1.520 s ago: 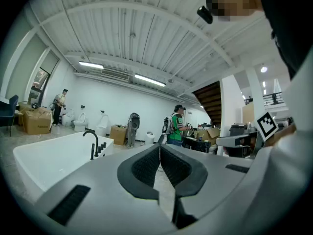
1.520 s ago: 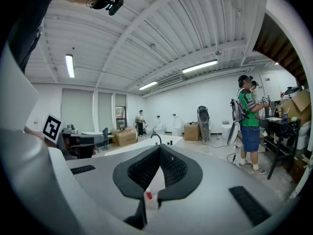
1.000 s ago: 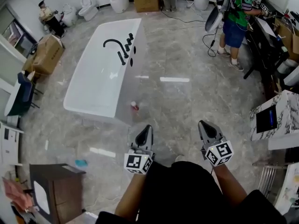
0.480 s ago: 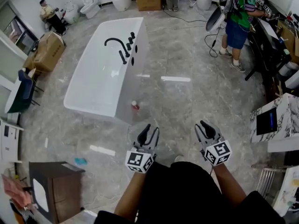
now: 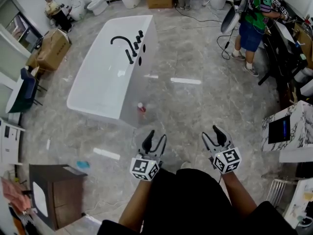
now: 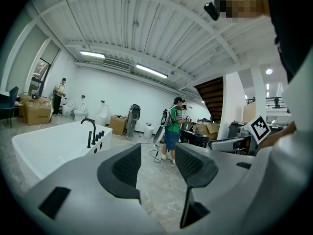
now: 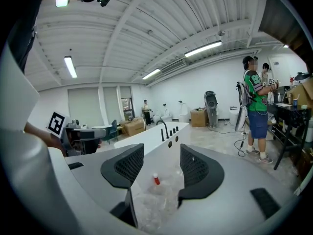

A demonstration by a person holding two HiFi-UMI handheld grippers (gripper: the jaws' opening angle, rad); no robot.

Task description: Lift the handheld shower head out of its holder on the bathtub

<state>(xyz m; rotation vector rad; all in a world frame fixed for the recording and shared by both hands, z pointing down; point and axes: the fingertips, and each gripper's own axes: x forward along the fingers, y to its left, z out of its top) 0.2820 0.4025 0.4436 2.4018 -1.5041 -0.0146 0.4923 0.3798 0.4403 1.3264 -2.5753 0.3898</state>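
Opening jaws: left gripper [image 5: 155, 138] and right gripper [image 5: 211, 135] are both spreading, with nothing between either pair.
Shower head [image 5: 128, 58]: black wand standing on the bathtub [image 5: 145, 72] rim, upper left of frame, well apart from both grippers.
Approach: close in, grip the wand's body, lift straight up.
Floor: skirt the red bottle [image 5: 141, 108] beside the tub.

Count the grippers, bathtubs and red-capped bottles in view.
grippers: 2 (left gripper, right gripper, both jaws opening, nothing between them)
bathtub: 1
red-capped bottle: 1
total: 4
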